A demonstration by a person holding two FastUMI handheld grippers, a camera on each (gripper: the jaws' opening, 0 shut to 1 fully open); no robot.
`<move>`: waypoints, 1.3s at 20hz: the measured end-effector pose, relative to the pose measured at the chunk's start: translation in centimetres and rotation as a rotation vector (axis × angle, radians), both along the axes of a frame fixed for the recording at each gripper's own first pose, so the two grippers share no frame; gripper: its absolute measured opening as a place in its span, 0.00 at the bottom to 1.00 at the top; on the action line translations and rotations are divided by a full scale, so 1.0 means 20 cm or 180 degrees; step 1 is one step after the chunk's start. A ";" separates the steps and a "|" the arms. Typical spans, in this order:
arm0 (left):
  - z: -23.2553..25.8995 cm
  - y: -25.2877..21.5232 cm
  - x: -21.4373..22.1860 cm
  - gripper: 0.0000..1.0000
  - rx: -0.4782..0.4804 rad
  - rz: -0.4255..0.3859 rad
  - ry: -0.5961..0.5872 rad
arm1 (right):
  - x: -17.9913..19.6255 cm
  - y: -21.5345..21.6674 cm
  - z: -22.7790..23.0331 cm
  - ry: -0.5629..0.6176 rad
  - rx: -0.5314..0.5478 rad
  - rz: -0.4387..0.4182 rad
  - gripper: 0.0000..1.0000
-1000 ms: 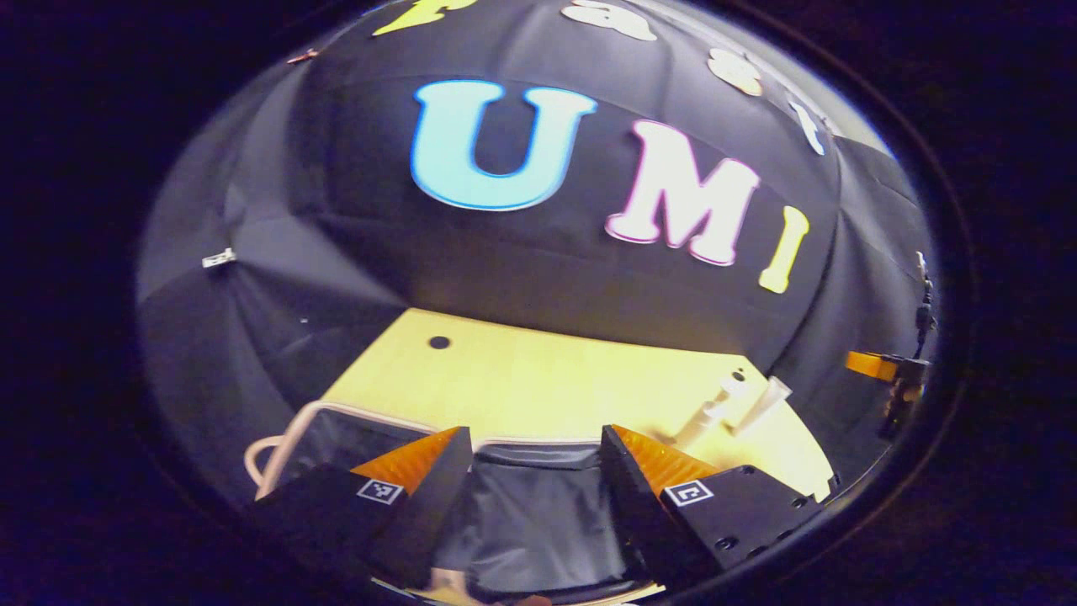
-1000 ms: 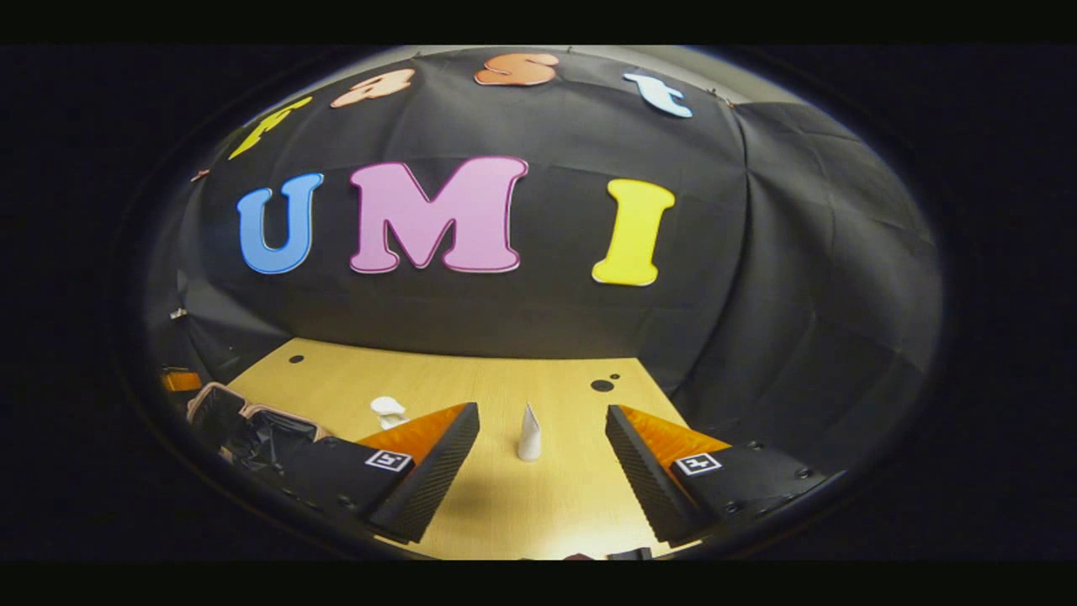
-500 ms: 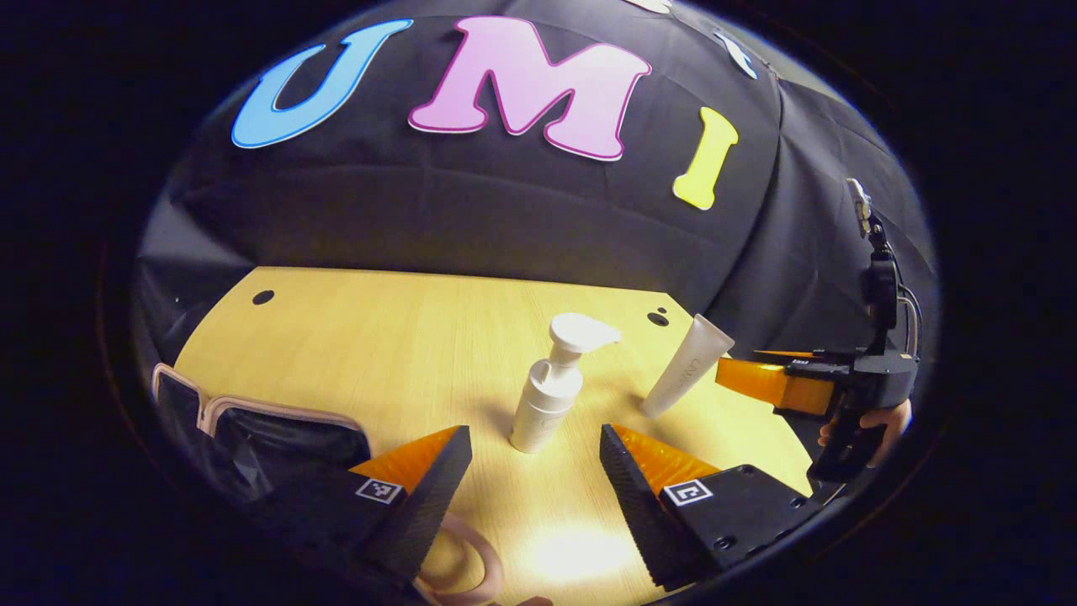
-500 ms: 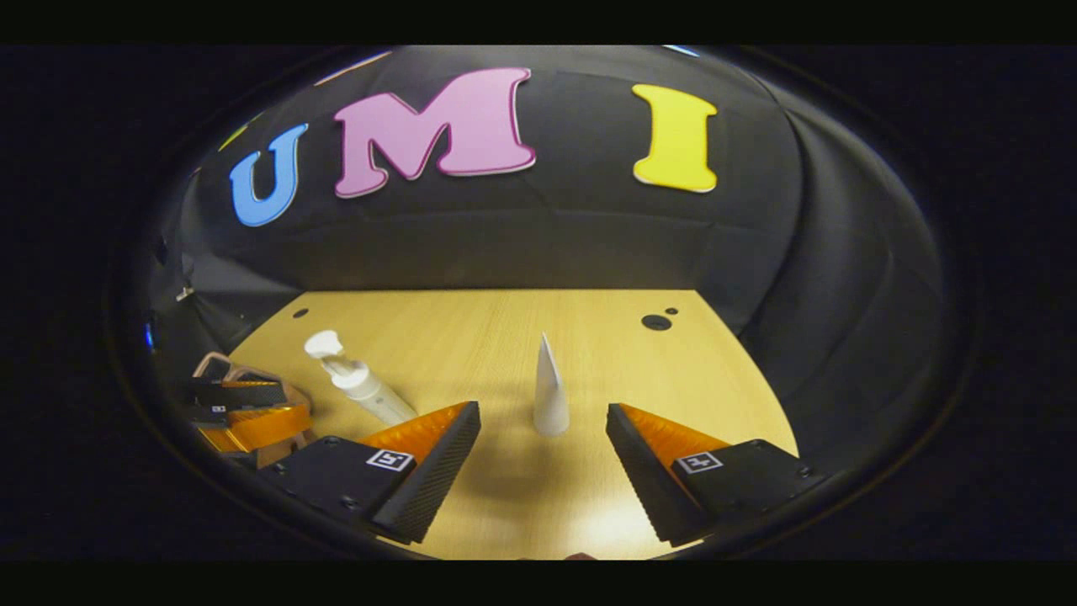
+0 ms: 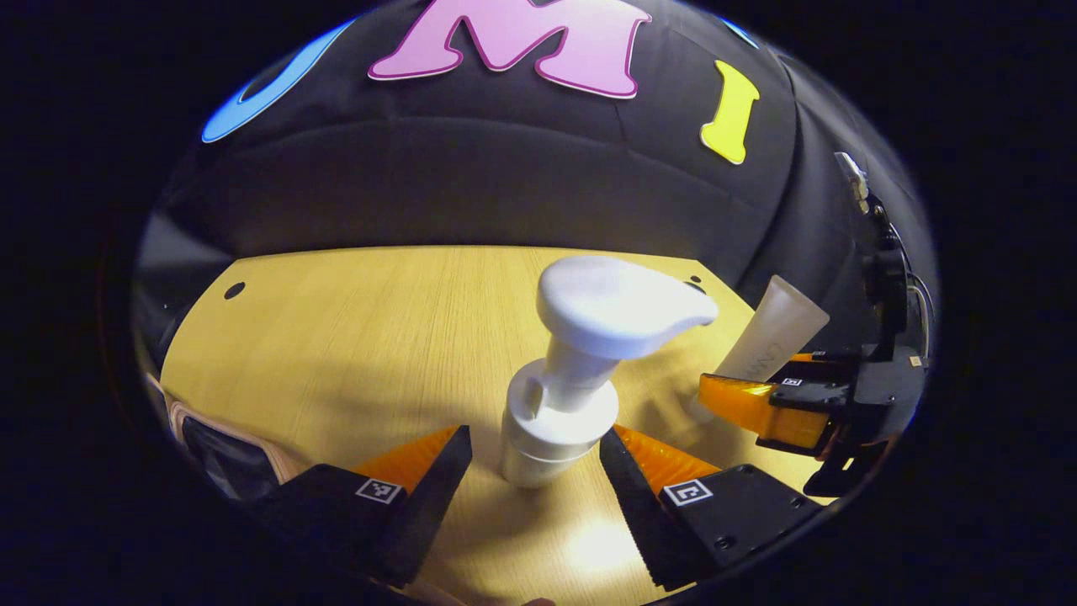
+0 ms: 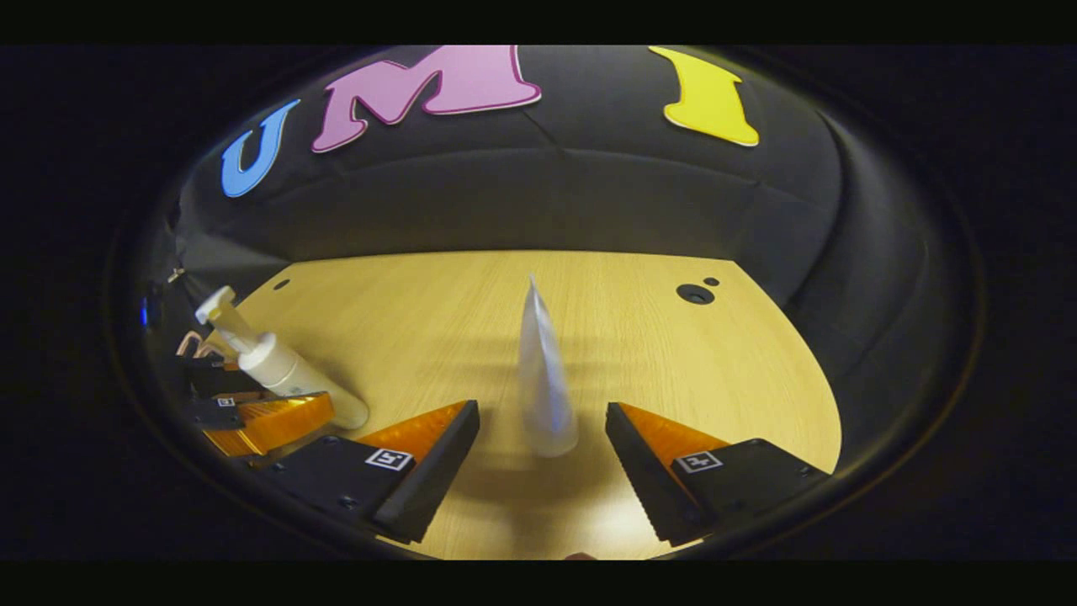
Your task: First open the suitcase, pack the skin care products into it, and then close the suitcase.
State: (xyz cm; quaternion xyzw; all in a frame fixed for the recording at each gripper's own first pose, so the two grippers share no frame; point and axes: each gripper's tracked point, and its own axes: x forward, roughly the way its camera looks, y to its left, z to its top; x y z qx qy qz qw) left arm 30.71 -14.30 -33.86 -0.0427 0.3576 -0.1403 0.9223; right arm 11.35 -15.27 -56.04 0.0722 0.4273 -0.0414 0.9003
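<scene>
Over the last sec both grippers have been swung off the open suitcase [image 5: 220, 450] and brought in close on the products, so the opening step is judged done and packing is judged abt to begin; nothing has been gripped yet. Largest first: the wooden table [image 5: 362, 337] is seen bare across most of its top, w/ the suitcase now reduced to a pale-rimmed, dark-lined corner at the lower left edge of the left gripper view, prob. still lying open though too little is seen to be sure. The left gripper [image 5: 534, 459] is held spread, and the pump bottle [image 5: 559, 404] is framed between its fingers, its base close to the tips but not pressed by them. The bottle is white, upright, a round body w/ a collar and a broad pump head turned to the right. The right gripper [image 6: 543, 433] is likewise held wide apart, w/ the tube [image 6: 543, 383] standing between its fingers, untouched. The tube is pale and slightly translucent, stood cap-down on the table, tapering to a flat crimped tip; in the left gripper view it is seen as a whitish tube [image 5: 770, 332] just beyond the other gripper. Both products are still on the table, beside each other, well apart from the case.
</scene>
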 end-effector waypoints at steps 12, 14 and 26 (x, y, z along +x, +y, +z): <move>0.12 0.04 -0.12 0.54 -0.0065 -0.0180 0.0284 | 0.04 0.05 0.15 -0.0215 0.0005 0.0247 0.25; 0.29 0.16 -0.28 0.54 -0.0180 -0.0233 0.0380 | -0.01 0.09 0.32 -0.0297 0.0081 0.0281 0.25; 0.00 1.40 -1.28 0.54 0.0132 0.0357 0.2932 | -0.35 0.58 0.97 -0.0554 0.0692 0.0335 0.30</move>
